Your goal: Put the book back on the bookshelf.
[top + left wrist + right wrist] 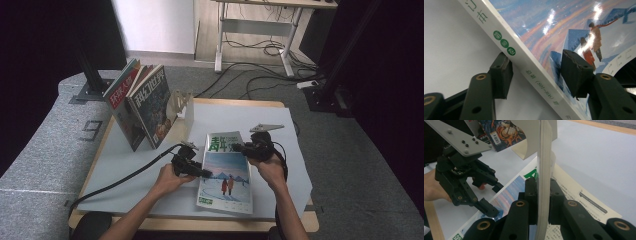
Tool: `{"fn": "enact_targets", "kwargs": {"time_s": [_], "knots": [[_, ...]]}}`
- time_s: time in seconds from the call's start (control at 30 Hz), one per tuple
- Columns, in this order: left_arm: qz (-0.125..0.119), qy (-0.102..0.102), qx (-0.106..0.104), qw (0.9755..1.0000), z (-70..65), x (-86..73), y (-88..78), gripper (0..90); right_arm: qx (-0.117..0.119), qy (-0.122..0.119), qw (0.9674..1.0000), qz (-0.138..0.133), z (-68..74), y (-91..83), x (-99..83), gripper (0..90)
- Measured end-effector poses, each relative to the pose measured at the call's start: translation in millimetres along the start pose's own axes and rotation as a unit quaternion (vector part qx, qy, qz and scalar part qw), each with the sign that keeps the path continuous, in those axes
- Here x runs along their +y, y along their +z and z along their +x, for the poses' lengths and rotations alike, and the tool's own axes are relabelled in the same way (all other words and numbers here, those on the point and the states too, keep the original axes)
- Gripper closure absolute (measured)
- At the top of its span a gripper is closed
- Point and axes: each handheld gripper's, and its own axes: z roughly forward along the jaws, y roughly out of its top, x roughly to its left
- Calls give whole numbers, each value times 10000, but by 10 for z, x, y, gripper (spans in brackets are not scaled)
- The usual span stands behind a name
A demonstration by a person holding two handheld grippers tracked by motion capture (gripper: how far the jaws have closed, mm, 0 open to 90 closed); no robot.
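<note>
Magazine lies at lower centre of the counter, its cover lifted and pinched by the right tongs while the left tongs, spread astride the spine, steady it for opening.

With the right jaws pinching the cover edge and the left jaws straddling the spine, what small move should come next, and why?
Probably close the left gripper fully on the magazine spine. Its jaws sit either side of the spine with gaps left, so they do not grip yet. The right gripper already clamps the raised cover; securing the spine would steady the magazine before any lift.
</note>
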Motion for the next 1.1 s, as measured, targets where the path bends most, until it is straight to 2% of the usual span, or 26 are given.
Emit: {"fn": "enact_targets", "kwargs": {"time_s": [0.1, 0.17, 0.23, 0.43, 0.8, 1.1], "knots": [[-42, 34, 13, 10000, -23, -2, -14, 469, -14, 4, 10000, 5, -15, -8, -15, 796], [-115, 28, -53, 9999, -40, -9, -20, 494, -43, 7, 10000, 26, -21, -10, -24, 789], [-165, 129, -19, 9998, -88, -15, -25, 535, -91, 9, 10000, 33, -32, -16, -33, 778], [-138, 218, 18, 9997, -133, -13, -47, 552, -103, 1, 9999, 5, -36, -40, -48, 777], [-185, 550, 101, 9983, -198, -95, -105, 582, -228, 53, 9996, 137, -86, -10, -95, 763], [-246, 689, 141, 9972, -236, -140, -145, 592, -287, 73, 9994, 189, -113, -8, -123, 754]]}}
